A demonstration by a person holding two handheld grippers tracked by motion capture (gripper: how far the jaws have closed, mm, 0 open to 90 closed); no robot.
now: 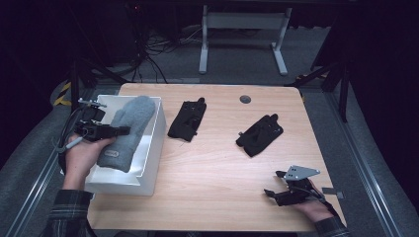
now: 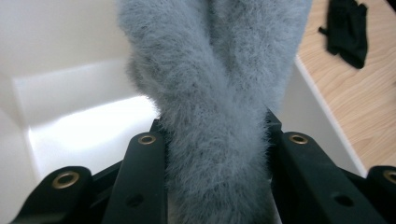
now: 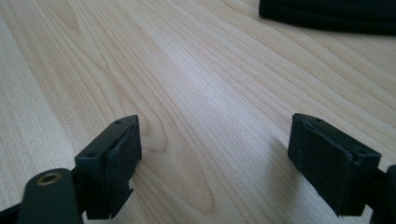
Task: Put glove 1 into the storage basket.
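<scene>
A fuzzy grey mitten (image 1: pixel 127 129) hangs over the white box (image 1: pixel 154 148) at the table's left, and my left gripper (image 1: pixel 121 131) is shut on its middle. In the left gripper view the grey mitten (image 2: pixel 219 116) is squeezed between the two black jaws, above the box's white floor (image 2: pixel 88 126). Two black gloves lie on the wood: one (image 1: pixel 188 119) beside the box, the other (image 1: pixel 259 134) right of centre. My right gripper (image 1: pixel 271 193) rests low near the front right, open, with bare wood between its jaws (image 3: pixel 215 154).
The box's right wall (image 2: pixel 308 126) stands between the mitten and the wooden tabletop (image 1: pixel 217 173). A round grommet (image 1: pixel 245 99) sits near the table's far edge. A dark glove edge (image 3: pixel 327 14) lies ahead of the right gripper. Cables and a desk frame are on the floor beyond.
</scene>
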